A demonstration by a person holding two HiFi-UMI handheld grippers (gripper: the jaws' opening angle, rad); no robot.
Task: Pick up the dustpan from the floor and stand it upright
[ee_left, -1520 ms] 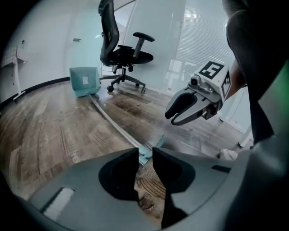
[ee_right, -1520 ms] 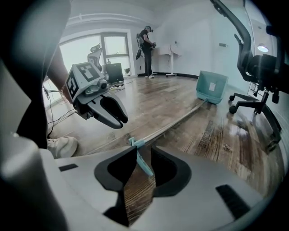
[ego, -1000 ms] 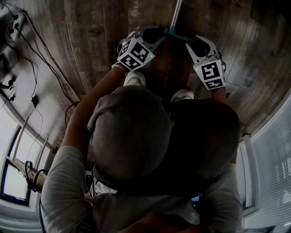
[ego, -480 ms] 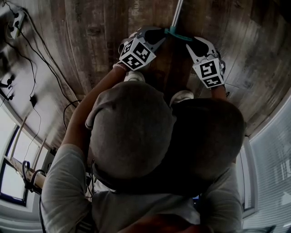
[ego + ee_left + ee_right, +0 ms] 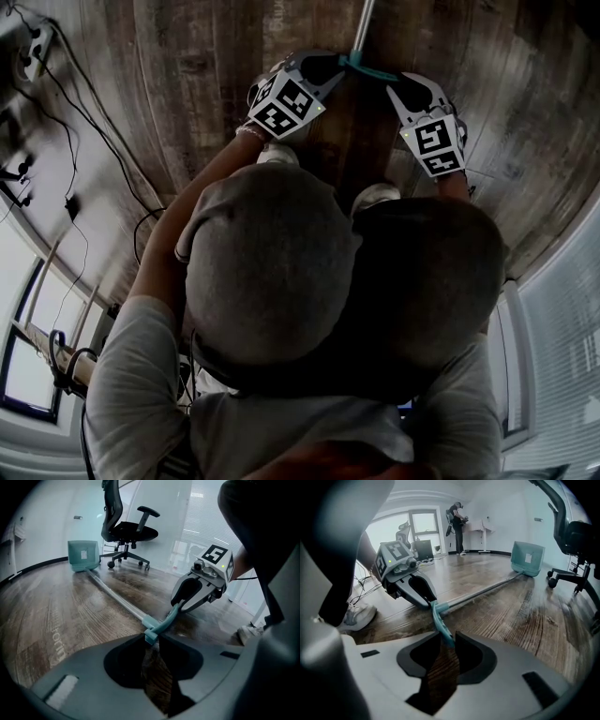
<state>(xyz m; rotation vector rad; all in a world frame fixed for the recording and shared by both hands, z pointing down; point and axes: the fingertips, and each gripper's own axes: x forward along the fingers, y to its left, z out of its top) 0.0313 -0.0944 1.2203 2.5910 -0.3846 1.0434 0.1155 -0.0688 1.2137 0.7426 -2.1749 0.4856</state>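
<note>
The dustpan lies flat on the wood floor. Its teal pan (image 5: 83, 555) (image 5: 528, 558) is at the far end and a metal pole (image 5: 117, 599) (image 5: 487, 590) (image 5: 364, 28) runs back to a teal handle grip (image 5: 367, 70) (image 5: 161, 623) (image 5: 439, 620). My left gripper (image 5: 151, 639) (image 5: 328, 70) is shut on one end of that grip. My right gripper (image 5: 446, 639) (image 5: 398, 86) holds the other end: its jaws have just been closing, with the grip between them and the pads on it. Each gripper faces the other across the handle.
A black office chair (image 5: 126, 527) (image 5: 576, 531) stands beside the pan. A person (image 5: 457, 520) stands at a far desk. Cables and a power strip (image 5: 28, 47) lie on the floor at the left. My shoes (image 5: 375, 197) (image 5: 358, 616) are just behind the grippers.
Both marker cubes sit slightly higher in the head view than a second ago. The teal grip stays where it was.
</note>
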